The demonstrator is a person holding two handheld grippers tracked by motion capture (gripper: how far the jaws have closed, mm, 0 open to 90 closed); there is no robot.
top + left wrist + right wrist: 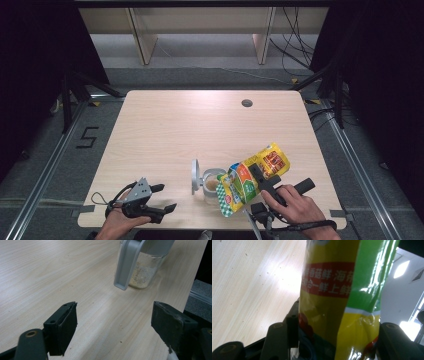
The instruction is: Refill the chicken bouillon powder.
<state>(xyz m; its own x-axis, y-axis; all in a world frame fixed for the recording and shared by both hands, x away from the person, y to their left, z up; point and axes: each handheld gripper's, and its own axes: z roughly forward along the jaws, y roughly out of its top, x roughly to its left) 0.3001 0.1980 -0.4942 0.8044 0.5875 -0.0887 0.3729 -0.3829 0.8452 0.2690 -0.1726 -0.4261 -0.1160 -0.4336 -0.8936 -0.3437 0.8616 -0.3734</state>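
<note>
A yellow and green seasoning bag point(252, 177) is tilted mouth-down over a clear jar point(212, 186) near the table's front edge. My right gripper point(261, 177) is shut on the bag's middle; in the right gripper view the bag point(339, 302) bulges between both black jaws. The jar point(146, 267) holds a low layer of pale powder, and its grey hinged lid point(195, 176) stands open on its left. My left gripper point(165, 197) rests at the front left of the table, open, with bare wood between its pads point(65, 326).
The wooden table point(190, 125) has a round cable hole point(246, 103) at the back right. A few powder crumbs point(121, 326) lie on the wood near the jar. Dark floor and metal rails surround the table.
</note>
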